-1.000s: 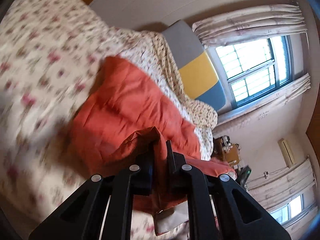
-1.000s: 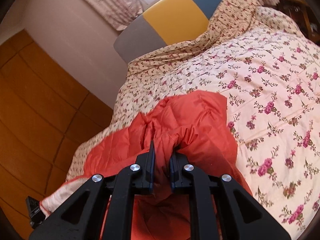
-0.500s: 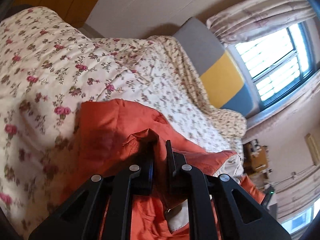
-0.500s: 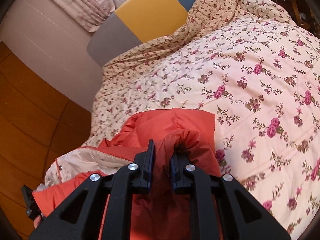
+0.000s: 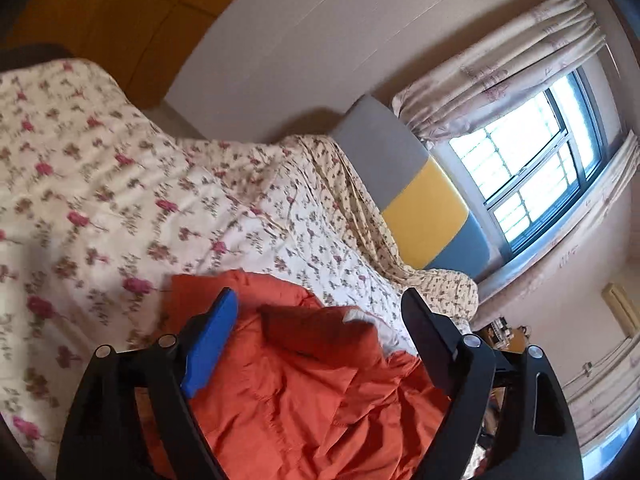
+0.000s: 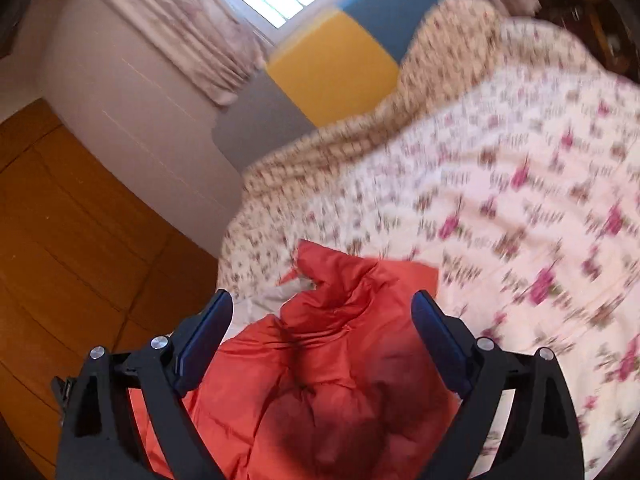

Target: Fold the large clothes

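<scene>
An orange-red padded jacket (image 5: 304, 384) lies crumpled on the floral bedspread (image 5: 100, 208), with a strip of pale lining (image 5: 376, 324) showing. My left gripper (image 5: 320, 300) hangs just above it, its jaws opening wide; the fabric lies below them and neither pad presses on it. In the right wrist view the same jacket (image 6: 340, 364) is heaped below my right gripper (image 6: 322, 298), whose jaws are also opening wide with no pad on the cloth. The jacket's far edge (image 6: 360, 264) rests on the bedspread (image 6: 520, 200).
A headboard in grey, yellow and blue (image 5: 412, 196) stands at the bed's far end under a curtained window (image 5: 532, 172). Wooden wall panels (image 6: 72, 240) run along the bed's side. A cluttered wooden stand (image 5: 504, 332) sits beyond the bed.
Both grippers were shut on folds of the jacket; both have let go and stand wide. The jacket has dropped onto the bed, and both views have shifted.
</scene>
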Motion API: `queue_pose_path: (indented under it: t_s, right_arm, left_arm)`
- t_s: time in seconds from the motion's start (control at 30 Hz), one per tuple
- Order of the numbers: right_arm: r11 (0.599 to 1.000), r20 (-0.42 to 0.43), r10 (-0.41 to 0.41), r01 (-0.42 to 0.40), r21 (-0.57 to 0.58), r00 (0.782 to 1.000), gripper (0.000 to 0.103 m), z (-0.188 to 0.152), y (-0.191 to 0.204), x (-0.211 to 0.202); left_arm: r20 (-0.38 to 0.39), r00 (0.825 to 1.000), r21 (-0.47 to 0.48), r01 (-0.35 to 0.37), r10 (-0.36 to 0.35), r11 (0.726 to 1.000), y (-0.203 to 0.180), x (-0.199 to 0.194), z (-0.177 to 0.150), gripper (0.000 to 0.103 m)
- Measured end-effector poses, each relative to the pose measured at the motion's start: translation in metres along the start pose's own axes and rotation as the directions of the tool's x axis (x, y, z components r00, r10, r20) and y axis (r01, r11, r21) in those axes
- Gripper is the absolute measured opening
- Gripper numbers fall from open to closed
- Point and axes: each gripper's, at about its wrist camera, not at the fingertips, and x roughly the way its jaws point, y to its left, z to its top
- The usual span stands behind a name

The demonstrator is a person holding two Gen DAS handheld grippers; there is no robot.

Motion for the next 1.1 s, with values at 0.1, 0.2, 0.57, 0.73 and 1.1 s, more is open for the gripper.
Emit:
queue_pose_path:
  t_s: [0.1,0.2,0.57,0.73,1.1]
  right_arm:
    - [0.997,-0.015,-0.041,0.040,-0.059,0.999,0.093,-0.011,-0.004,-0.016]
    - [0.992,-0.081,-0.100,0.092,-0.091,0.992,0.095,-0.032,-0.022,-0.020]
    - [0.983,-0.269,0.131,-0.091,0.158,0.954,0.035,-0.069,-0.057,0.026]
    - [0.976,-0.282,0.187,-0.145,0.164,0.941,0.023,-0.074,-0.054,-0.008]
    - [0.978,-0.300,0.164,-0.114,0.176,0.940,0.031,-0.119,-0.067,-0.103]
  left_arm:
    - [0.005,0.999,0.100,-0.035,0.035,0.994,0.007,-0.017,-0.019,0.092]
    - [-0.060,0.997,0.145,-0.043,0.052,0.989,0.023,-0.019,-0.046,0.092]
    - [-0.282,0.958,-0.014,-0.057,0.051,0.998,0.060,0.027,-0.099,0.057]
    - [-0.322,0.947,0.025,-0.007,0.015,1.000,0.053,0.001,-0.103,0.026]
    - [-0.370,0.928,0.073,0.064,-0.032,0.995,0.039,-0.080,-0.162,0.024]
